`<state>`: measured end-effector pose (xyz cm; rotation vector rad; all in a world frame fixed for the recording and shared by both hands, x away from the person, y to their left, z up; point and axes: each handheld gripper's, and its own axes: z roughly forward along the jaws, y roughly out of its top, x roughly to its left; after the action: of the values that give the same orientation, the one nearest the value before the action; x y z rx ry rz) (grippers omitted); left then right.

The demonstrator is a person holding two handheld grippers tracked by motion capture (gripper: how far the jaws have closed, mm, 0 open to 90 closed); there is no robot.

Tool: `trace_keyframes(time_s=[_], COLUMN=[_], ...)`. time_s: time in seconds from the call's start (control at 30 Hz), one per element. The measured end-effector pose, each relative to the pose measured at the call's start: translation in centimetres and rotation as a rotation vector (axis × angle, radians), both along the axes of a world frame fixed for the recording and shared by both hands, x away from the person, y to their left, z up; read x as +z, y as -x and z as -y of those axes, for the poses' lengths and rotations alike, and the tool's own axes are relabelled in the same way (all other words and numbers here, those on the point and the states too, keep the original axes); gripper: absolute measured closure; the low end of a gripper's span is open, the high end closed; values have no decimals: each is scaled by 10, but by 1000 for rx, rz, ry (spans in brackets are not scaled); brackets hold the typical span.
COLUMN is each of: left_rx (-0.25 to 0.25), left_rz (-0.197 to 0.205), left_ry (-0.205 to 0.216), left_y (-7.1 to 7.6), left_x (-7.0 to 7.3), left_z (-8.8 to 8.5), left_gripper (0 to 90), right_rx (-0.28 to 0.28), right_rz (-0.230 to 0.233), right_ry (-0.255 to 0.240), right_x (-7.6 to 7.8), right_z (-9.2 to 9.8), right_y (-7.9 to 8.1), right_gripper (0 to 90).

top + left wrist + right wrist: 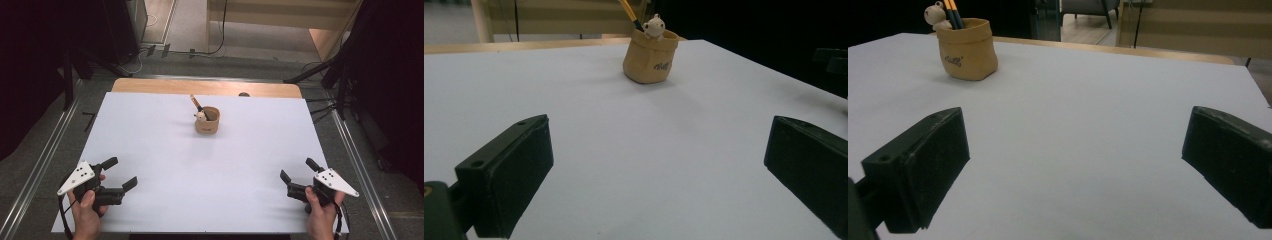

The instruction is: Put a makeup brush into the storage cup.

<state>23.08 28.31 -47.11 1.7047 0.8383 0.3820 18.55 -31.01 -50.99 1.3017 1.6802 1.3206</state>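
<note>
So the main thing here is a small tan sack-shaped pencil holder (207, 121) with dark lettering on its side, sitting upright on the white sheet-covered bench (200, 190), roughly in the middle left to right and toward the far half. There's a yellow pencil with a black band (195, 103) sticking out of it, leaning to the far left, and a little cream-coloured bear figure (200, 116) peeking over the rim on the left side. In the right claw view it looks like two pencils in there, side by side.

The left claw (120, 173) is down at the near left corner of the bench, held in the person's left hand (87, 210), jaws spread wide apart with nothing between them. The right claw (298, 171) mirrors it at the near right corner in the right hand (320, 212), jaws also wide apart and empty. Both are well apart from the holder.

Between the claws and the holder it's just plain white sheet. A strip of bare light wood bench edge (210, 87) shows along the far side, with a small dark round thing (244, 94) on it I can't make out. Beyond the bench there's grey floor with black cables (210, 50), and black tripod-type legs (320, 70) off to the far right.
</note>
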Motion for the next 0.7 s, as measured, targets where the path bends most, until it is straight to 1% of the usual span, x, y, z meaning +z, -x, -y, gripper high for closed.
trace_keyframes(time_s=[0.2, 0.37, 0.5, 0.6, 0.7], left_rx=[3, -1, -5, -4, -3], left_rz=[0, 1, 0, 0, 0], left_ry=[4, 3, -2, -4, -5], left_y=[0, 0, 0, 0, 0], left_x=[0, 0, 0, -1, -1], left_z=[0, 0, 1, 1, 1], left_gripper=[0, 0, 0, 0, 0], right_rx=[-5, -18, -23, -34, -42], right_rz=[6, -4, -3, -6, -8], right_ry=[1, -4, 20, -4, -3], right_x=[3, 2, 3, 3, 3], right_z=[4, 10, 13, 20, 25], right_y=[7, 12, 17, 22, 27], right_gripper=[0, 0, 0, 0, 0])
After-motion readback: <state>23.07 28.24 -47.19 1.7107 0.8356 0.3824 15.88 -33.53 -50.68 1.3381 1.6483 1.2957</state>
